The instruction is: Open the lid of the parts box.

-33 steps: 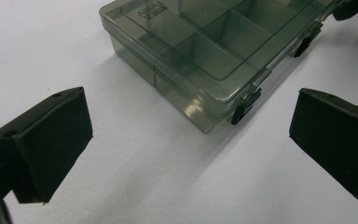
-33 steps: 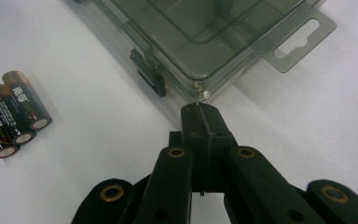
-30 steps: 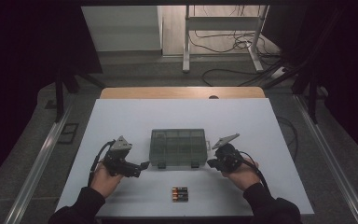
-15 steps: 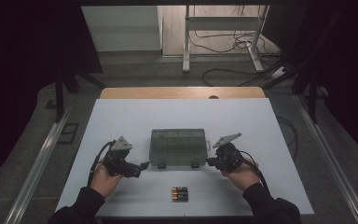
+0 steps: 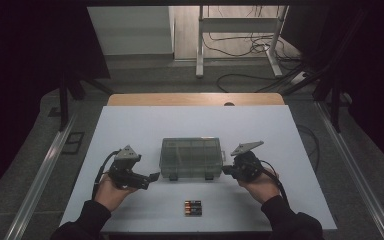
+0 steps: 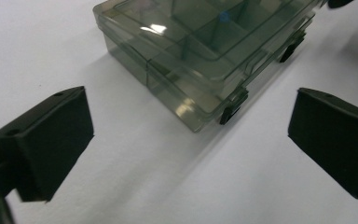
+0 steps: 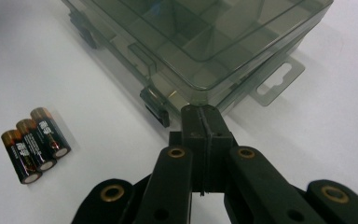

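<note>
While its long axis runs side to side across the white counter [image 5: 130, 130], the closed smoky organiser box [image 5: 192, 157] sits between the wide-open, empty left hand-held gripper [image 5: 149, 178] and the shut, empty right hand-held gripper [image 5: 227, 170], latches facing the person. The right gripper view shows three batteries [image 7: 33, 142] lying together beside it.

Legible text: none. Three batteries [image 7: 33, 142], black with copper-coloured ends, carry a pale printed label along their sides, too small and blurred to read. Smoke-tinted plastic compartment box [image 7: 200, 42]: no lettering, label or number can be made out.
</note>
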`<state>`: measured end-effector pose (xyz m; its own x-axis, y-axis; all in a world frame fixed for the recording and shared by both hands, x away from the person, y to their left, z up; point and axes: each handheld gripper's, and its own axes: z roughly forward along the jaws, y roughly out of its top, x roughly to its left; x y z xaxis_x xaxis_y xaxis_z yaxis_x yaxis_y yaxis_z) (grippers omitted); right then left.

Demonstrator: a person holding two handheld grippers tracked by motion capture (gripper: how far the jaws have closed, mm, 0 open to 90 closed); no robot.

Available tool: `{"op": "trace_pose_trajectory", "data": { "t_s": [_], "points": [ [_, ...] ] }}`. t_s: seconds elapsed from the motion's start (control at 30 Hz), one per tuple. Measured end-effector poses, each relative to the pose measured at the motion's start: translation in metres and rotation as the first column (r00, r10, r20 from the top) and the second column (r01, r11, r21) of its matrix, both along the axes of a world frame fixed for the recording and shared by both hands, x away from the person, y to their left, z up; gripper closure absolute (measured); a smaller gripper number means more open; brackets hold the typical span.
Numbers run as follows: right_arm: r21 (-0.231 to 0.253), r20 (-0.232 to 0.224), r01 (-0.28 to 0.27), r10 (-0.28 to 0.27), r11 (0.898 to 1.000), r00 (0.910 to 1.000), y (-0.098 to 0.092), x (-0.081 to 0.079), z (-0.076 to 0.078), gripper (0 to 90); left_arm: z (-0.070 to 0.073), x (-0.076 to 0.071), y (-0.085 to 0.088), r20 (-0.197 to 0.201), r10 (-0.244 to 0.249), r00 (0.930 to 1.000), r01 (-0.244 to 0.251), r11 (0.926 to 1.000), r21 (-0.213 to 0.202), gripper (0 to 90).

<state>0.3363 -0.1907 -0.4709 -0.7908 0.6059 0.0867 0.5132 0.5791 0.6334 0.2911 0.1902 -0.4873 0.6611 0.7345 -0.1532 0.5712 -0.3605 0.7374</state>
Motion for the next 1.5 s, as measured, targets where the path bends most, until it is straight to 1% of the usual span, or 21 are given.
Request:
{"op": "trace_pose_trajectory", "data": {
  "t_s": [0.07, 0.23, 0.4, 0.43, 0.47, 0.5, 0.53, 0.57, 0.6, 0.63, 0.7, 0.77, 0.83, 0.87, 0.9, 0.97, 1.07, 1.17, 1.2, 1.33, 1.5],
  "points": [
    [0.011, 0.007, 0.002, -0.002, 1.0, 1.0, 0.0, 0.0, 0.002, 89.0, 0.0, 0.0, 0.0, 0.002, -0.006, 1.0, 0.006, 1.0, 0.003, 4.2],
    [0.034, 0.024, 0.009, -0.01, 0.999, 0.9997, -0.001, 0.0, 0.006, 89.0, 0.002, -0.001, 0.001, 0.009, -0.014, 0.9999, 0.014, 0.9999, 0.005, 12.4],
    [0.047, 0.039, 0.013, -0.015, 0.999, 0.9991, -0.001, 0.001, 0.01, 89.0, 0.002, -0.002, 0.001, 0.001, -0.022, 0.9998, 0.022, 0.9997, 0.004, 20.3],
    [0.053, 0.043, 0.013, -0.015, 0.998, 0.9989, -0.001, 0.001, 0.01, 89.0, 0.002, -0.002, 0.001, -0.004, -0.022, 0.9997, 0.022, 0.9997, -0.003, 21.7],
    [0.058, 0.045, 0.014, -0.017, 0.998, 0.9988, -0.001, 0.001, 0.011, 89.0, 0.003, -0.002, 0.001, -0.018, -0.03, 0.9994, 0.03, 0.9991, -0.031, 24.0],
    [0.058, 0.045, 0.014, -0.017, 0.998, 0.9988, -0.001, 0.001, 0.011, 89.0, 0.003, -0.002, 0.001, -0.018, -0.03, 0.9994, 0.03, 0.9991, -0.031, 26.4],
    [0.061, 0.048, 0.017, -0.02, 0.998, 0.9986, -0.001, 0.001, 0.012, 89.0, 0.003, -0.001, 0.001, -0.018, -0.038, 0.9991, 0.037, 0.998, -0.052, 26.4],
    [0.065, 0.052, 0.016, -0.02, 0.998, 0.9984, -0.002, 0.001, 0.013, 89.0, 0.004, -0.001, 0.001, -0.018, -0.04, 0.999, 0.039, 0.9978, -0.054, 28.2],
    [0.076, 0.053, 0.017, -0.021, 0.997, 0.9984, -0.002, 0.002, 0.014, 89.0, 0.004, -0.001, 0.0, -0.013, -0.042, 0.999, 0.042, 0.9979, -0.05, 30.3],
    [0.076, 0.053, 0.017, -0.021, 0.997, 0.9984, -0.002, 0.002, 0.014, 89.0, 0.005, -0.002, -0.001, -0.01, -0.045, 0.9989, 0.045, 0.9979, -0.047, 30.3],
    [0.079, 0.053, 0.016, -0.02, 0.997, 0.9984, -0.002, 0.003, 0.015, 89.0, 0.005, -0.001, -0.003, -0.002, -0.053, 0.9986, 0.053, 0.998, -0.034, 34.9],
    [0.081, 0.055, 0.018, -0.022, 0.997, 0.9983, -0.002, 0.003, 0.015, 89.0, 0.005, 0.0, -0.004, -0.01, -0.052, 0.9986, 0.051, 0.9979, -0.039, 39.1],
    [0.086, 0.058, 0.02, -0.025, 0.996, 0.998, -0.002, 0.003, 0.016, 89.0, 0.005, 0.001, -0.004, -0.007, -0.058, 0.9983, 0.058, 0.9971, -0.05, 42.7],
    [0.086, 0.058, 0.02, -0.025, 0.996, 0.998, -0.002, 0.003, 0.016, 89.0, 0.005, 0.001, -0.004, -0.007, -0.058, 0.9983, 0.058, 0.9971, -0.05, 45.2],
    [0.088, 0.061, 0.019, -0.024, 0.996, 0.9979, -0.002, 0.003, 0.017, 89.0, 0.005, 0.002, -0.005, -0.004, -0.064, 0.9979, 0.064, 0.9967, -0.05, 45.2],
    [0.099, 0.068, 0.018, -0.025, 0.995, 0.9974, -0.002, 0.005, 0.019, 89.0, 0.005, 0.002, -0.007, 0.003, -0.075, 0.9972, 0.075, 0.9963, -0.043, 50.1],
    [0.103, 0.071, 0.023, -0.03, 0.994, 0.997, -0.001, 0.006, 0.02, 89.0, 0.004, 0.004, -0.012, -0.004, -0.082, 0.9966, 0.082, 0.9961, -0.033, 55.6],
    [0.104, 0.077, 0.018, -0.027, 0.994, 0.9967, 0.0, 0.006, 0.02, 89.0, 0.003, 0.004, -0.015, -0.008, -0.087, 0.9962, 0.087, 0.9959, -0.023, 58.1],
    [0.108, 0.079, 0.021, -0.029, 0.994, 0.9964, 0.0, 0.007, 0.021, 89.0, 0.003, 0.005, -0.018, -0.011, -0.09, 0.9959, 0.089, 0.9958, -0.018, 61.1],
    [0.117, 0.084, 0.023, -0.033, 0.993, 0.9959, 0.0, 0.008, 0.023, 89.0, 0.003, 0.006, -0.02, -0.018, -0.092, 0.9956, 0.091, 0.9956, -0.023, 65.6],
    [0.133, 0.094, 0.026, -0.039, 0.991, 0.9949, 0.0, 0.011, 0.025, 89.0, 0.003, 0.009, -0.025, -0.016, -0.1, 0.9949, 0.1, 0.9949, -0.015, 72.2]
  ]
}}
